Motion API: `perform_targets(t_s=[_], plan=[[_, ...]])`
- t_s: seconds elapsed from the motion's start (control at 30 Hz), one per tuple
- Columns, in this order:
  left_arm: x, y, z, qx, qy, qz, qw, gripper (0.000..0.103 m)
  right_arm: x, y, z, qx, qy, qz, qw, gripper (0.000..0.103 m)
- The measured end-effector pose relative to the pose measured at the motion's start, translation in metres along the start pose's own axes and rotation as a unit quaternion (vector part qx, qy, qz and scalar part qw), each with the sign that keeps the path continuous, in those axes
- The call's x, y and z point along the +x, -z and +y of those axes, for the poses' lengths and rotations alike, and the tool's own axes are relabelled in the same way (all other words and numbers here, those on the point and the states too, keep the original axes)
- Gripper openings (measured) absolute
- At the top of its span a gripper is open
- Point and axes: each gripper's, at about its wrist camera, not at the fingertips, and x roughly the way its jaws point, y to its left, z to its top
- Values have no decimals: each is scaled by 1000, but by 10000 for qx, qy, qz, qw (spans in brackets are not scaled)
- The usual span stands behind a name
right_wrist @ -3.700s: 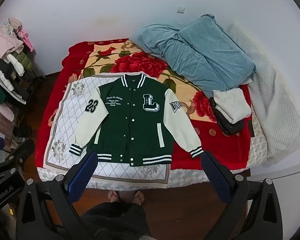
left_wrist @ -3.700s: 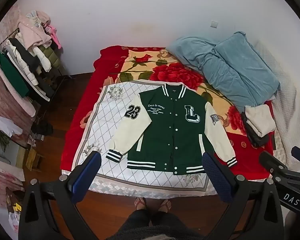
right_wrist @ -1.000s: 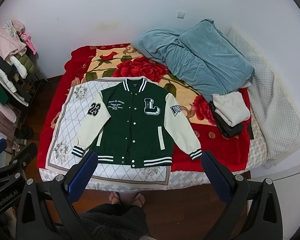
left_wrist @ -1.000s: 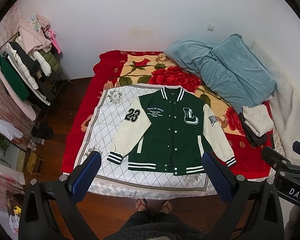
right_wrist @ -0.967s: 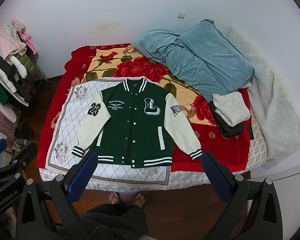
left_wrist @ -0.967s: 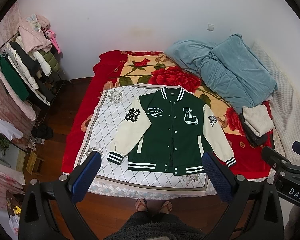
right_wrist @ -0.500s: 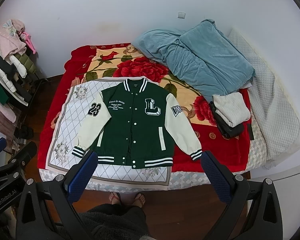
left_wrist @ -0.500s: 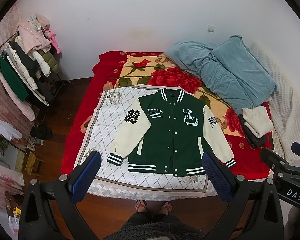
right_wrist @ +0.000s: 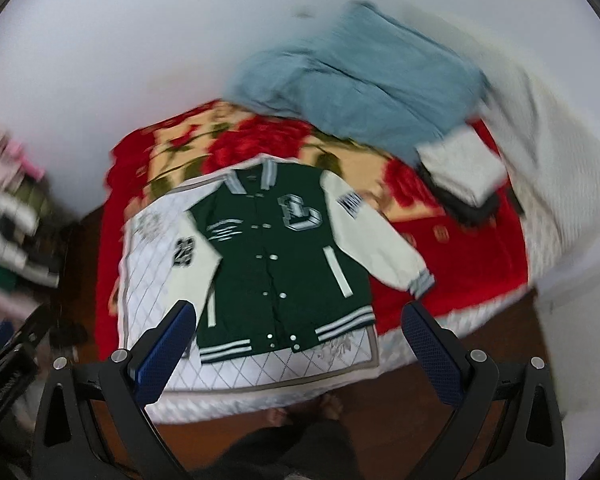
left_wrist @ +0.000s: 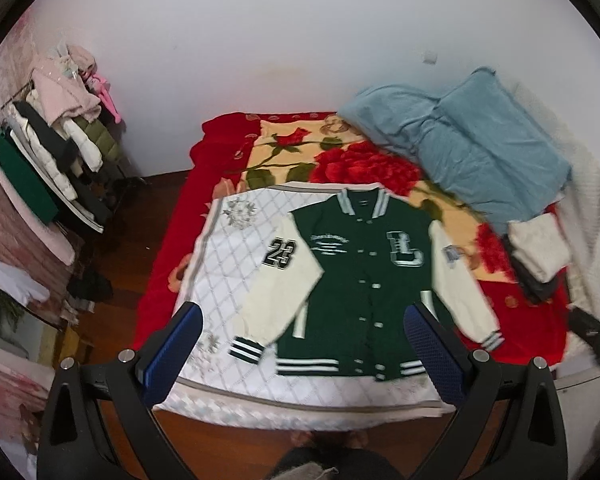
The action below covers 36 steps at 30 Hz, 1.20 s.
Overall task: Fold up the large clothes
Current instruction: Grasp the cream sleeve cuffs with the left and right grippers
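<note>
A green varsity jacket with cream sleeves, a "23" patch and an "L" patch lies flat, front up and buttoned, on a white quilted cloth on the bed. It also shows in the right wrist view, blurred. My left gripper is open and empty, held above the bed's near edge. My right gripper is open and empty, also above the near edge. Neither touches the jacket.
A red floral blanket covers the bed. A blue duvet is heaped at the back right, with folded clothes beside it. A rack of clothes stands at the left. The person's feet are on the wooden floor.
Both grippers have moved closer to the bed, so the jacket looks larger. The right wrist view has swung and tilted and is now blurred. The jacket has not moved.
</note>
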Motion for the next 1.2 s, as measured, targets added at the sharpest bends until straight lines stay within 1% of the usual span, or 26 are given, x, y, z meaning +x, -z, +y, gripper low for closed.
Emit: perform_targets(t_s=[0.07,0.13,0.17,0.2,0.27,0.33,0.37,0.43,0.47,0.5,0.6,0.63,0.7,0.73,0.8,0.83,0.87,0.9,0.93,0.97,1.0,1.03,1.07,1.1,1.17,1.2], plan=[[33,-3,2,54,-170,-30,9998,103,26,6,-23,503,134,-34,9986,103],[57,0,2,95,-258,-25,9996,103,58,8,-51,982,256,-21,9948,92],[79,-2,-2,106,-346,11,9993,103,80,11,-67,1203,331,69,9922,74],[92,0,-4,115,-394,33,9992,103,105,14,-84,1416,376,220,9890,61],[126,3,-14,176,-485,185,9985,103,147,23,-114,1833,418,436,9812,57],[151,6,-24,205,-569,249,9979,103,190,36,-148,2352,303,583,9697,57],[168,8,-31,231,-634,322,9972,103,217,43,-169,2654,243,673,9615,57],[200,11,-45,272,-779,454,9956,103,263,56,-203,3207,77,809,9437,57],[222,15,-56,292,-886,567,9940,103,294,65,-224,3570,-66,912,9296,58],[236,17,-62,300,-957,653,9928,103,316,72,-239,3813,-152,998,9189,62],[288,26,-83,229,-1061,1041,9886,103,406,97,-289,4682,-480,1224,8738,64],[305,30,-89,223,-1070,1165,9872,103,429,101,-299,4887,-528,1271,8615,64],[337,35,-104,253,-1088,1403,9838,103,481,117,-330,5447,-648,1229,8270,65],[350,38,-110,287,-1109,1479,9823,103,493,121,-334,5606,-675,1195,8166,65],[377,45,-124,344,-1160,1602,9796,103,535,129,-355,5978,-717,1038,7917,67],[390,48,-129,357,-1177,1627,9790,103,547,130,-359,6048,-706,1003,7869,67],[402,51,-135,390,-1205,1649,9782,103,564,128,-366,6110,-722,906,7831,67],[411,53,-141,422,-1229,1676,9773,103,580,124,-370,6091,-669,854,7857,66],[422,56,-146,454,-1259,1700,9763,103,585,117,-370,6057,-498,827,7898,65],[433,57,-150,470,-1267,1716,9758,103,588,112,-371,6032,-336,717,7937,53],[441,58,-154,478,-1264,1717,9758,103,588,104,-370,5943,-55,616,8018,29],[451,58,-159,487,-1264,1718,9758,103,584,98,-367,5878,19,486,8075,20],[460,59,-162,496,-1262,1721,9757,103,577,88,-364,5775,184,314,8156,20],[468,59,-165,491,-1253,1724,9758,103,566,78,-361,5721,290,74,8196,20],[485,62,-165,456,-1231,1737,9760,103,554,62,-356,5538,262,-187,8320,20],[492,63,-167,426,-1216,1755,9760,103,558,53,-356,5405,226,-207,8408,24]])
